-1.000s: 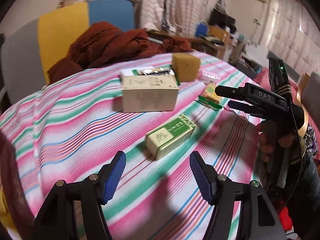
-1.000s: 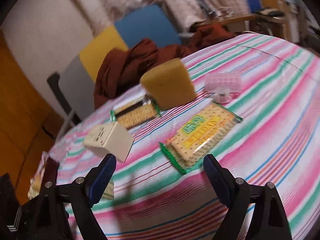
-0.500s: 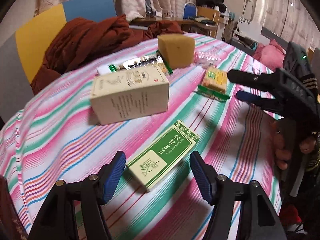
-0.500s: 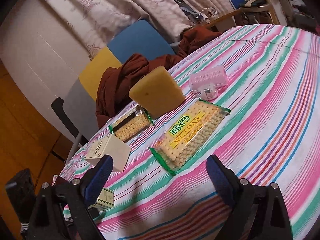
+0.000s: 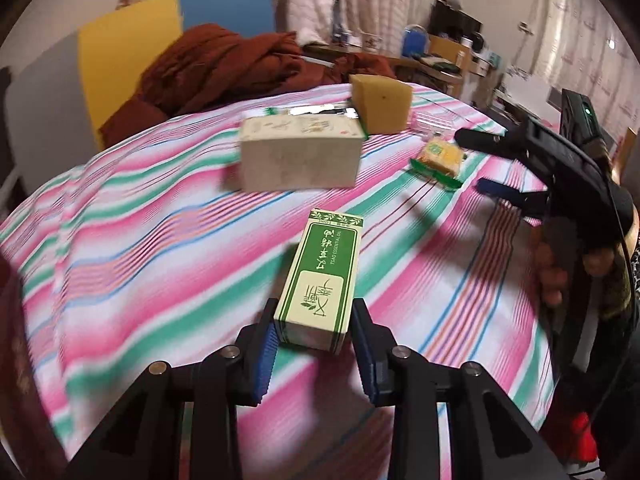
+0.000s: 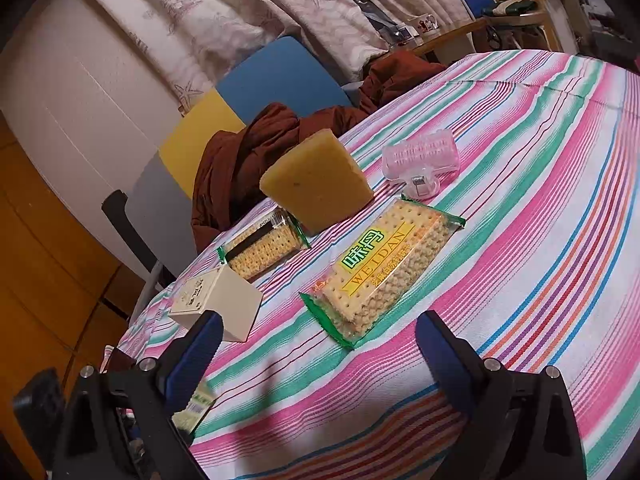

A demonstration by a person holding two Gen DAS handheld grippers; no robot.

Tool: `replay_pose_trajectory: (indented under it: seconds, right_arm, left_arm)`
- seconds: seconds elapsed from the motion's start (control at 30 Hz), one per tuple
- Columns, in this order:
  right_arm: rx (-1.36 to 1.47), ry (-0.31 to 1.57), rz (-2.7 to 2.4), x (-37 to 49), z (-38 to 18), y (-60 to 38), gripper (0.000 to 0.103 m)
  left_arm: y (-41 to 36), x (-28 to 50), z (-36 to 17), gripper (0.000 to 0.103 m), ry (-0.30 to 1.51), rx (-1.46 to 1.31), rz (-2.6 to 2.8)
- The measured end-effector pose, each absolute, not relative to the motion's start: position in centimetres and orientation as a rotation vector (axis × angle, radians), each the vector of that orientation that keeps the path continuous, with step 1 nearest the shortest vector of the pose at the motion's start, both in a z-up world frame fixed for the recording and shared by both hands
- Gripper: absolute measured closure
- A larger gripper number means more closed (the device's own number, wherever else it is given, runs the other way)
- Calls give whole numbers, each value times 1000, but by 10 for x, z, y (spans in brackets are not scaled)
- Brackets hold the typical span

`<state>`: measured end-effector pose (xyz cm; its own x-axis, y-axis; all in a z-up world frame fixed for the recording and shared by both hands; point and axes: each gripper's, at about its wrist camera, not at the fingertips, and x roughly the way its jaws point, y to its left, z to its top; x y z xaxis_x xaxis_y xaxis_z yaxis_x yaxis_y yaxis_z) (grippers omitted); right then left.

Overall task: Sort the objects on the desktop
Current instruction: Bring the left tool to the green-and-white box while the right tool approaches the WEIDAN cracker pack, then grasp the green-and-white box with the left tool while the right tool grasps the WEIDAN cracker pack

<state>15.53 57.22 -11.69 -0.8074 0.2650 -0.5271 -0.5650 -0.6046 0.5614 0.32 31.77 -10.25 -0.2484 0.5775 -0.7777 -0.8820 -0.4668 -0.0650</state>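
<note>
My left gripper (image 5: 314, 340) is shut on the near end of a green and cream box (image 5: 324, 276), which points away over the striped tablecloth (image 5: 132, 248). Beyond it stand a beige carton (image 5: 300, 158), a yellow sponge (image 5: 382, 102) and a cracker packet (image 5: 440, 156). At the right edge a hand holds my right gripper (image 5: 490, 162), open. In the right wrist view my right gripper (image 6: 316, 344) hovers open just short of the WEIDAN cracker packet (image 6: 384, 272). Behind it lie the sponge (image 6: 316, 184), a second cracker packet (image 6: 264, 246), a pink clear plastic case (image 6: 420, 154) and the beige carton (image 6: 218, 300).
A brown cloth (image 5: 224, 64) is heaped at the table's far side against a chair with grey, yellow and blue panels (image 5: 128, 48). A desk with clutter (image 5: 440, 56) stands further back. The tablecloth (image 6: 540, 200) stretches bare to the right of the crackers.
My left gripper went from open around the green box to shut on its end, and the box now points straight ahead. The right gripper crept slightly closer to the WEIDAN packet.
</note>
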Motion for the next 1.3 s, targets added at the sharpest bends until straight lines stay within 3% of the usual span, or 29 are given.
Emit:
replay_pose_trajectory:
  seconds: [0.3,0.37,0.43,0.93,1.07,1.27,1.3]
  right_arm:
    - [-603,908,2322,131,-103,611,5]
    - [-645,891,2308,119,-103,625,5]
    - [-705,877,2295,107,-108,634,5]
    - [-938,1050,2593,108,-117,552,2]
    - [-1047,968,2706,117,-110,515,3]
    - [-949,412,2663,120,-83,499,3]
    - [-977,387,2652,112,-86,503,3]
  left_arm:
    - [249,8,-103,68,340,-953,2025]
    - [247,8,-104,64,322,-950,2017]
    - [250,9,-105,48,318,-944,2001]
    - [256,14,-111,36,311,-878,1972]
    - [257,14,-112,36,317,-875,1973]
    - [256,14,-112,36,309,-869,1975]
    - [255,14,-112,36,304,-869,1974]
